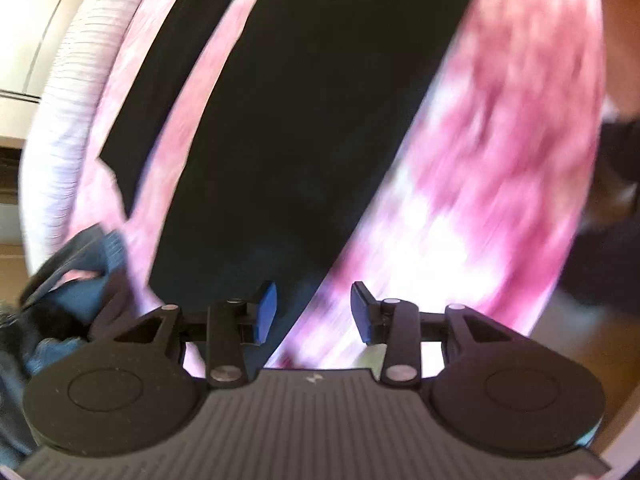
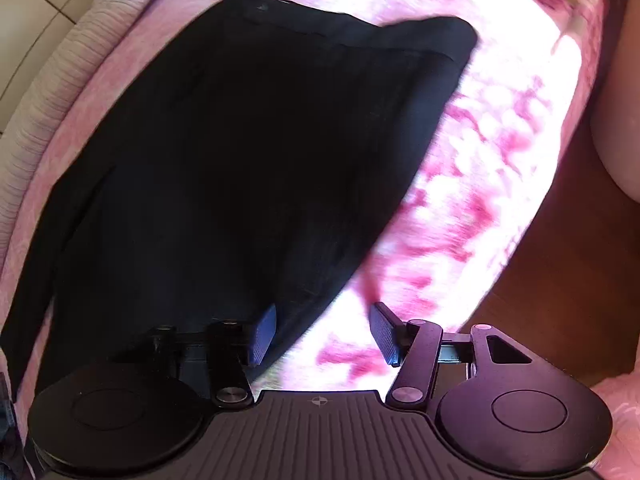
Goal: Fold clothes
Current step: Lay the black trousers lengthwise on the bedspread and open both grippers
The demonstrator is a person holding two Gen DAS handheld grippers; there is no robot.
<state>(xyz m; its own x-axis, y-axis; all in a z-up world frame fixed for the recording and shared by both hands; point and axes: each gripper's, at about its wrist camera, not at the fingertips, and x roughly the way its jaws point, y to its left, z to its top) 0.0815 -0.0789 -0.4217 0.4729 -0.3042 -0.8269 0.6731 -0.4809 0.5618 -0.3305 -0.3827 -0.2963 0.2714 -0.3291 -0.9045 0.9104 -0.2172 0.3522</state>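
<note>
Below, black garment (image 2: 248,140) flat on pink bedspread (image 2: 472,184), both jaws apart, holding nothing.

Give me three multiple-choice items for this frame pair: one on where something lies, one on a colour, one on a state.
1. Where does the black garment lie?
A. on the pink patterned cover
B. on a bare wooden floor
C. hung on a hanger

2. What colour are the pads on the right gripper fingers?
A. red
B. blue
C. yellow

3. What is the state of the left gripper?
A. shut on the black garment
B. shut on the blue-grey clothes
C. open, with nothing pinched

Answers:
1. A, since pink cover shows all round the garment's edges in the right wrist view.
2. B, since both pads show blue against the black linkage.
3. C, since a clear gap separates its pads and no cloth is between them; the blue-grey clothes lie off to the side.
</note>
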